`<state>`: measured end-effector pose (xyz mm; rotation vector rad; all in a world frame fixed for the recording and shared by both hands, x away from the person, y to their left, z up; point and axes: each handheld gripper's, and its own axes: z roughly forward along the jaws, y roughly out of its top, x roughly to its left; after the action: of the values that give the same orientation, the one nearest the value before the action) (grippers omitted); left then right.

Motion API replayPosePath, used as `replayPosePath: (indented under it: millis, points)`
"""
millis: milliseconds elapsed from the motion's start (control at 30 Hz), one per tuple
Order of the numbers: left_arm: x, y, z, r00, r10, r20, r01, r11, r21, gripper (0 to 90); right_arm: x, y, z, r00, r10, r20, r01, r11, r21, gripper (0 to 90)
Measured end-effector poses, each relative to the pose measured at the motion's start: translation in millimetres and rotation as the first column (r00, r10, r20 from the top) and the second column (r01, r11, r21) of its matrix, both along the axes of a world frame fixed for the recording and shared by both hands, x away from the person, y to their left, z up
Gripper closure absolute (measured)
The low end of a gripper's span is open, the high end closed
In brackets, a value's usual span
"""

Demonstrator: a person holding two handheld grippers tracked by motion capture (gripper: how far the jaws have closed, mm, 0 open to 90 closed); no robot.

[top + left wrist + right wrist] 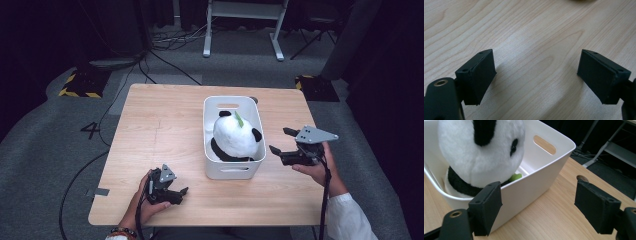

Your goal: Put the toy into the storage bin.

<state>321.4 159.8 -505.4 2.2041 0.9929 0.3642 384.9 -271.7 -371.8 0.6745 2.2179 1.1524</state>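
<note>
White bin (232, 170) holds a plush panda (234, 137). Bare counter (155, 130) lies left of it. Left gripper (181, 194) and right gripper (281, 141) jaws are released, grasping nothing.

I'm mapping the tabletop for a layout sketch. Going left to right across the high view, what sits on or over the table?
Left gripper → white bin holding the plush panda → right gripper.

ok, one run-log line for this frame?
toy: panda sits in white bin | right gripper: open, beside bin, holds nothing | left gripper: open, low over table, holds nothing
</note>
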Motion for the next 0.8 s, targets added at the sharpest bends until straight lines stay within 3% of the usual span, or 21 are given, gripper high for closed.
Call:
replayPosePath:
  millis: [800]
  points:
    - [0.0,0.1,0.1,1.0,-0.001,0.0,0.001,1.0,0.001,14.9,0.3,-19.5,-29.6,0.9972,-0.066,-0.036,0.064,0.9971,-0.04,21.9]
